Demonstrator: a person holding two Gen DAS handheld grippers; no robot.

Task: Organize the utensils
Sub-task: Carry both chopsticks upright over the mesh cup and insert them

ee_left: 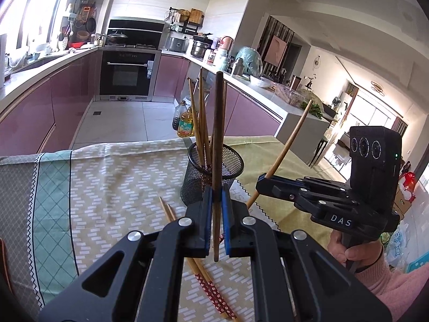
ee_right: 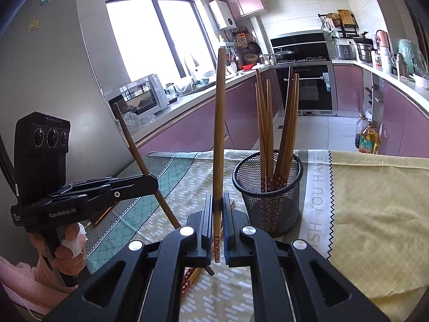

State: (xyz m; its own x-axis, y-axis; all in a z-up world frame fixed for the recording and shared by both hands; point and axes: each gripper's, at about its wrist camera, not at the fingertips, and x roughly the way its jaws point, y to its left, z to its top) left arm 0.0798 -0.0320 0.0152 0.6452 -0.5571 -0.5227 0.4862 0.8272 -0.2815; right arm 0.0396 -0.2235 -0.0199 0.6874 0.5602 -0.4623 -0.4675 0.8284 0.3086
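My left gripper [ee_left: 216, 191] is shut on a dark brown chopstick [ee_left: 218, 123] that stands upright just in front of the black mesh cup [ee_left: 191, 185]. Several chopsticks [ee_left: 199, 115] lean inside that cup. To the right, my right gripper [ee_left: 262, 182] is shut on a lighter chopstick [ee_left: 291, 142] tilted right. In the right wrist view, the right gripper [ee_right: 217, 206] clamps the light chopstick [ee_right: 219, 123] near its red flowered end, left of the mesh cup [ee_right: 268, 209]. My left gripper [ee_right: 154, 183] grips the dark chopstick [ee_right: 131, 142] at the left.
Loose chopsticks [ee_left: 211, 291] lie on the patterned tablecloth [ee_left: 107, 187] under my grippers. The table's far edge [ee_right: 375, 155] drops to a tiled floor with oil bottles [ee_left: 185, 123]. Pink cabinets, an oven and crowded counters ring the kitchen beyond.
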